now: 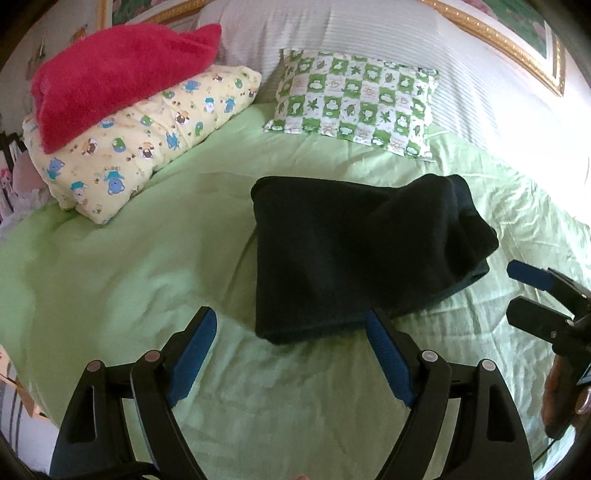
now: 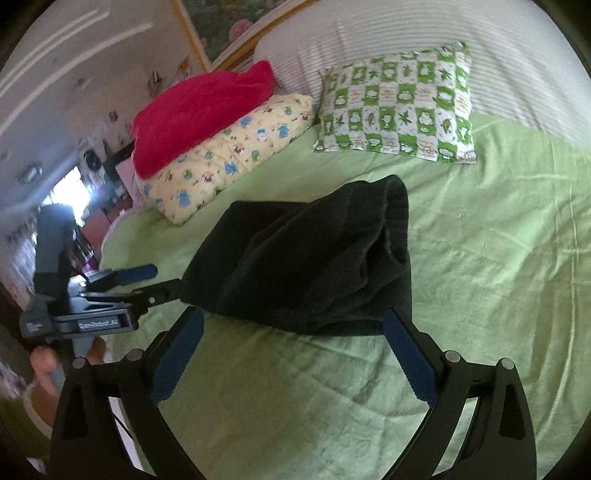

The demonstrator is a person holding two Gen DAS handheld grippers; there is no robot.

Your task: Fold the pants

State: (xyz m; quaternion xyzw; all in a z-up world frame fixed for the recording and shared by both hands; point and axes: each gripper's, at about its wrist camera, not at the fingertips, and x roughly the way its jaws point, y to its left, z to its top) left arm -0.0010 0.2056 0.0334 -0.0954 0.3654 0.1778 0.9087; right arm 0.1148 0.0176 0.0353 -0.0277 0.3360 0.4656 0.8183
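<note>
- At the far left corner of the bed (image 1: 110,266) we see a yellow cartoon-print pillow (image 1: 147,147) with a red fluffy towel (image 1: 118,77) lying on top of it.
- We hold the left gripper (image 1: 290,354) above the near part of the green sheet, its blue pads (image 1: 192,358) spread wide with nothing between them; only bare sheet shows in the gap.
- The dark pants (image 1: 354,251) lie folded into a compact bundle around the middle of the bed, resting on the sheet, with the bundle's near edge just beyond our left gripper's fingertips.
- Towards the head edge, behind the pants and apart from them, a green-and-white checked pillow (image 1: 354,103) leans against a white striped headboard cushion (image 1: 369,33).
- Our right gripper (image 2: 295,350) hovers near the right side of the pants, jaws spread wide and gripping nothing; the bundle's near edge lies just past its tips, and we cannot tell whether the tips brush the cloth.
- A hand (image 2: 48,369) shows at the left edge of the right wrist view, holding the left gripper's handle.
</note>
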